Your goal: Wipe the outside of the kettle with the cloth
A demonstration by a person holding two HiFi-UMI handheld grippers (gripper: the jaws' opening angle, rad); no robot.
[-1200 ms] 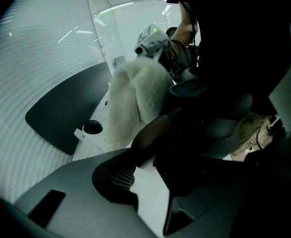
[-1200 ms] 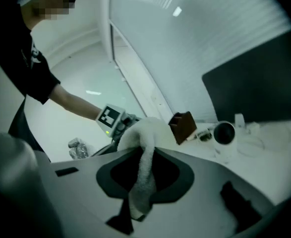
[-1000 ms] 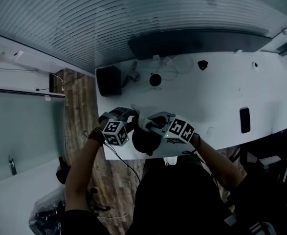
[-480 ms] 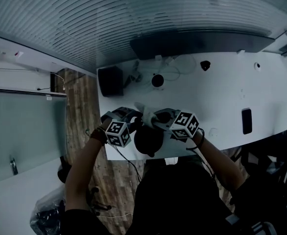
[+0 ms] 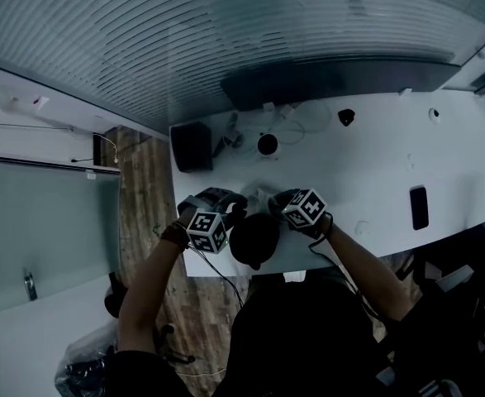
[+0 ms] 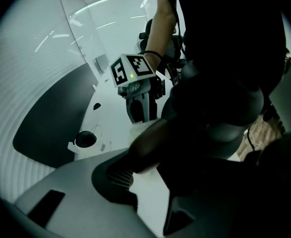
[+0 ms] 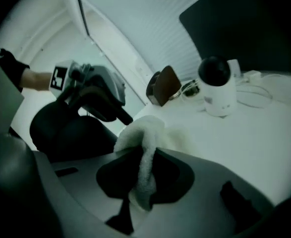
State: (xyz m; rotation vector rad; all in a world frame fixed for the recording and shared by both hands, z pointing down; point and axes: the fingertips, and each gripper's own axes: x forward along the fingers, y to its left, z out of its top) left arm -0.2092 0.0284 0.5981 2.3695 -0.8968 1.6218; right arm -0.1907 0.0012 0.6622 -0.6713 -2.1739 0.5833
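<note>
White desk [image 5: 374, 147] under a ribbed wall; the dark kettle [image 5: 254, 236] stands at its near edge, between both grippers; left gripper [image 5: 235, 212] jaws clasp its handle [image 6: 145, 148]; right gripper [image 7: 143, 182] jaws pinch the white cloth [image 7: 140, 133] just beside the kettle.

The kettle [image 5: 254, 240] sits at the table's [image 5: 374, 155] near edge — camera [image 5: 267, 145] behind it.

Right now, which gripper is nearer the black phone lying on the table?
Right. The right gripper is on the side of the kettle that faces the phone; the left gripper is on the kettle's far side, farther away.
</note>
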